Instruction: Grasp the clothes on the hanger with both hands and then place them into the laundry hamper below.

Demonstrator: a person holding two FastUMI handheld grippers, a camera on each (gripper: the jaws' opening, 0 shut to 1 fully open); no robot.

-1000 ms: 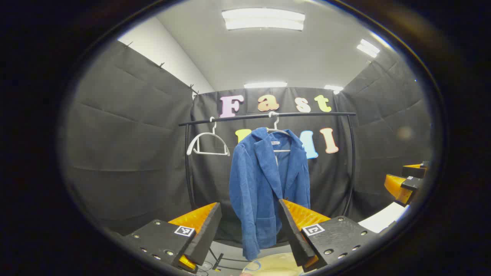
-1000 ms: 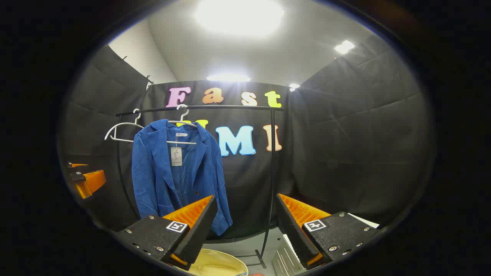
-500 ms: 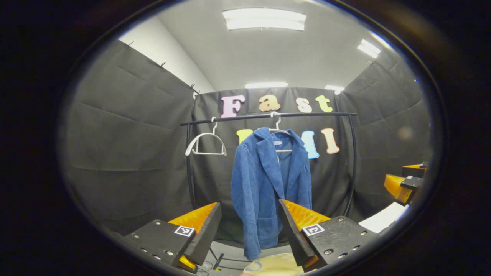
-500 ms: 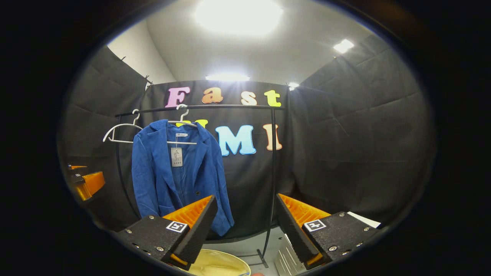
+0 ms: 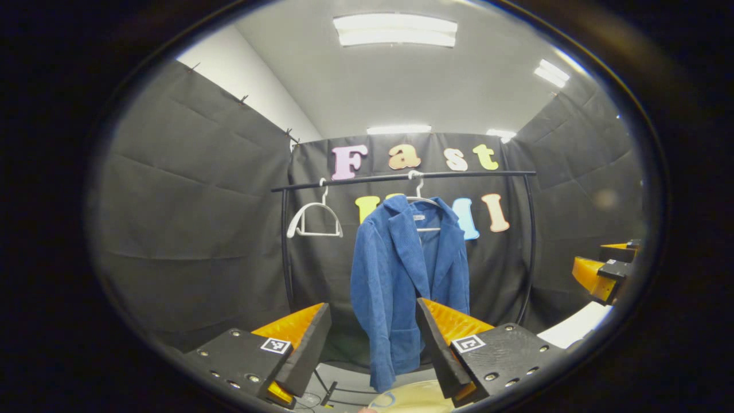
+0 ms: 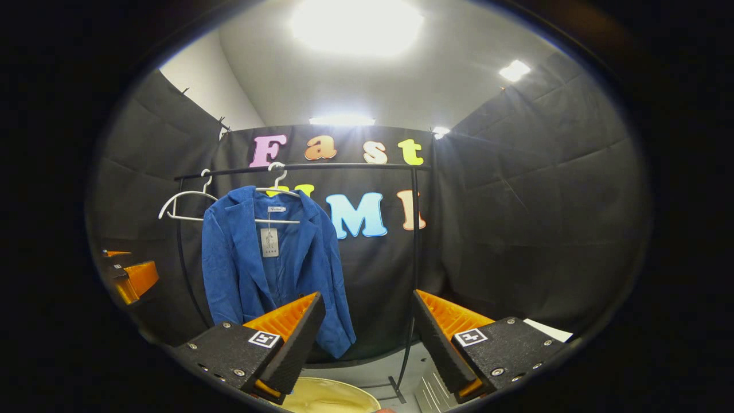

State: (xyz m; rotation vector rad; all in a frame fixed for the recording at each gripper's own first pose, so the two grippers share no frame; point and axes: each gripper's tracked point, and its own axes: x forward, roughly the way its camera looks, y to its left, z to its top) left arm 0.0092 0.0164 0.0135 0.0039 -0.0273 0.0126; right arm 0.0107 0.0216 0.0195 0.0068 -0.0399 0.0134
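Facing the rail, we hold the left claw and the right claw released and empty, both well short of the blue jacket, so each can close on a side of it. The jacket hangs from a white hanger on the rail, beside an empty hanger. Below the rail sits the pale hamper rim, placed, we judge, to catch the jacket once lifted off.

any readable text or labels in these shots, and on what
Hang tag inside the blue jacket: print too small to read.
Neck label at the collar: blurred, unreadable.
Square markers on the right gripper's fingers: coded patterns, no words.
Nothing else legible.
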